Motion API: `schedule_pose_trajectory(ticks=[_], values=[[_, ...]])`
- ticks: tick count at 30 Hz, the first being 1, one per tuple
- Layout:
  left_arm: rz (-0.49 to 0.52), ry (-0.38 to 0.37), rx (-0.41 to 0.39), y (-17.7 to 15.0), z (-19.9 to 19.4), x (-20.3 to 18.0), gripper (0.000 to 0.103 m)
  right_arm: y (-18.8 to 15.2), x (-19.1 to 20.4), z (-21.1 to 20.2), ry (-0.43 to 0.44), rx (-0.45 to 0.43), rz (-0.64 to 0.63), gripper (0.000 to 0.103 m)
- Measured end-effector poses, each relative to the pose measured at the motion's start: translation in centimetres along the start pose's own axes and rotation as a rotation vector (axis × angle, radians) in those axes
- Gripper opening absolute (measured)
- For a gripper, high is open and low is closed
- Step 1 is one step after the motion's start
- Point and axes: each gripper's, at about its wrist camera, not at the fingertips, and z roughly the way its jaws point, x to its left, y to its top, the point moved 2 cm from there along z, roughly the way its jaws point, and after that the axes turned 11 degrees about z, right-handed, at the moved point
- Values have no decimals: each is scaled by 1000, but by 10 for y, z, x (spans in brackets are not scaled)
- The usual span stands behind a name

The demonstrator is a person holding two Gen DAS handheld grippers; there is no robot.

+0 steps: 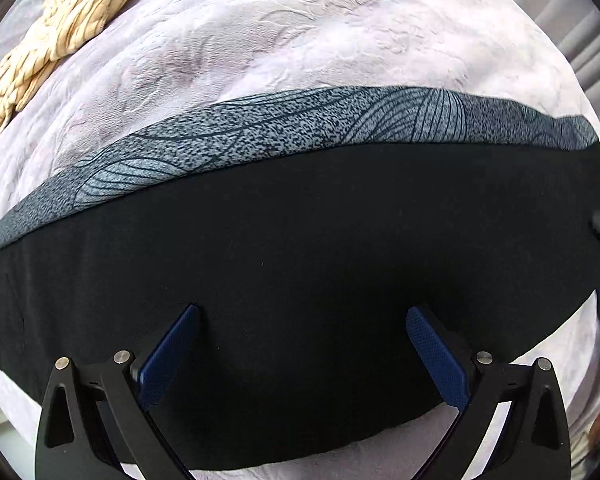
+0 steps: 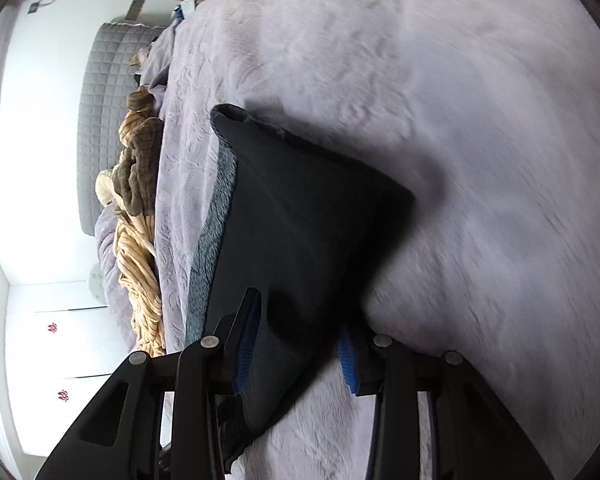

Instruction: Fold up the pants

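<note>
Lilac plush with an embossed pattern covers the bed [image 1: 340,40]. Black pants [image 1: 300,248] are laid across it in a long folded band, a speckled grey-blue strip exposed along the far edge. A cream knotted blanket [image 1: 60,28] is bunched beyond. The left hand-held gripper [image 1: 302,340] is held wide above the pants. The right hand-held gripper [image 2: 300,340] is partly open, with the pants' end between its blue pads.
</note>
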Motion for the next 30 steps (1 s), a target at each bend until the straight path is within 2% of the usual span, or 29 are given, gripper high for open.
schedule_pose_trajectory(ticks=[3, 4, 6, 7, 9, 11, 12, 14, 16, 18, 22, 26, 27, 30], values=[[-8, -10, 34, 4, -7, 2, 103, 10, 6, 9, 19, 0, -3, 42], [-13, -8, 13, 7, -15, 3, 103, 12, 8, 11, 25, 11, 8, 40], [-9, 19, -69, 19, -34, 4, 103, 14, 15, 7, 37, 19, 1, 16], [-5, 33, -98, 26, -40, 3, 103, 12, 20, 2, 46, 22, -25, 14], [-16, 42, -144, 45, -43, 1, 103, 5, 36, -6, 32, 18, -108, 14], [-39, 48, -151, 63, -31, -3, 103, -3, 52, -12, 14, 8, -194, 14], [-42, 72, -143, 71, -19, -5, 103, -7, 59, -13, 8, 2, -228, 14], [-21, 116, -61, 80, 14, -10, 103, -12, 69, -15, -15, -13, -292, 14], [-14, 142, -70, 81, 11, -13, 103, -14, 72, -12, -39, -9, -321, 14], [8, 115, -83, 75, -4, -12, 103, -14, 75, -9, -59, -8, -331, 14], [4, 68, -120, 36, -36, -3, 103, -24, 87, -20, -66, -24, -388, 14], [85, 62, -48, 1, -10, -26, 103, -50, 114, -31, -76, -40, -488, 14], [107, 76, -71, -4, -10, -29, 103, -57, 122, -32, -81, -42, -516, 14], [96, 8, -71, -13, -24, -16, 103, -89, 146, -32, -115, -33, -618, 14]])
